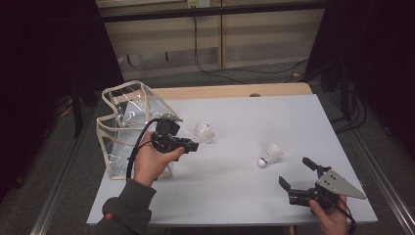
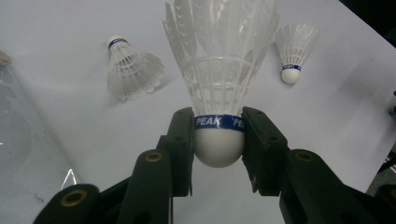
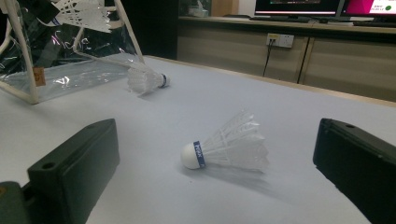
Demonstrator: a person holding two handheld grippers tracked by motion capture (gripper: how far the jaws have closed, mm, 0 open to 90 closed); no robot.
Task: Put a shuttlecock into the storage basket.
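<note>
My left gripper (image 1: 192,145) is shut on the white cork of a feather shuttlecock (image 2: 219,70), just below its blue band, and holds it above the table (image 1: 254,117). Seen from the right gripper view, that held shuttlecock (image 3: 79,14) hangs in front of the clear bag (image 1: 122,122). A second shuttlecock (image 2: 133,70) lies on its side near the bag. A third shuttlecock (image 1: 271,154) lies toward the right. My right gripper (image 1: 294,171) stands open just short of it, jaws wide, nothing between them.
The clear plastic bag with cream trim stands at the table's left edge, its mouth upward. The table's right and near edges lie close to the right hand (image 1: 330,218). Cables run over the floor beyond the far edge.
</note>
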